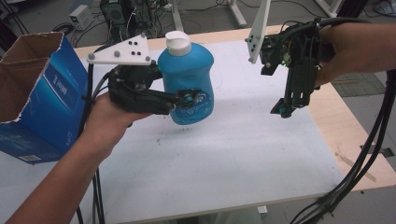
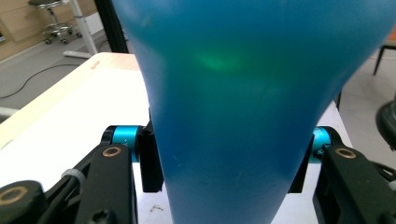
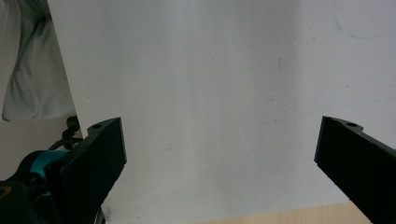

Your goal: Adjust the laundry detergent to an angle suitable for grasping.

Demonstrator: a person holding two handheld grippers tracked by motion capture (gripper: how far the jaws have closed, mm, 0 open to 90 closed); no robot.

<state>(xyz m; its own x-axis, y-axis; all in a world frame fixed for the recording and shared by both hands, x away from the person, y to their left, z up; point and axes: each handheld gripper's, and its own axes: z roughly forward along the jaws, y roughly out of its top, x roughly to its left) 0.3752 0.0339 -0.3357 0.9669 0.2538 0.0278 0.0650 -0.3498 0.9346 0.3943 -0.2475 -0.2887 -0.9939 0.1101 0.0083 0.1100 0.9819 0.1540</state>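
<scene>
Hanging clear of the table [image 1: 224, 154], the blue bottle [image 1: 187, 70] with its white cap [image 1: 178, 42] sits upright in the left gripper [image 1: 189, 100], whose jaws press on its lower body from both sides; in the left gripper view the blue wall [image 2: 243, 116] bulges between the two pads [image 2: 150, 161], so the grip looks firm. From where I stand, the pick-up seems done: the bottle is off the surface and near the left side of the table, just to the right of the open blue box [image 1: 42, 102] that leans there with its mouth facing up and towards the bottle. What is left, I would guess, is to carry the bottle somewhere and set it down, perhaps into that box, though nothing shows the goal for certain. The right gripper [image 1: 282, 109] hangs over the right part of the table, pointing down, well apart from the bottle; its jaws stand wide with nothing between them, and the right gripper view looks past them onto bare white tabletop [image 3: 210, 93].
</scene>
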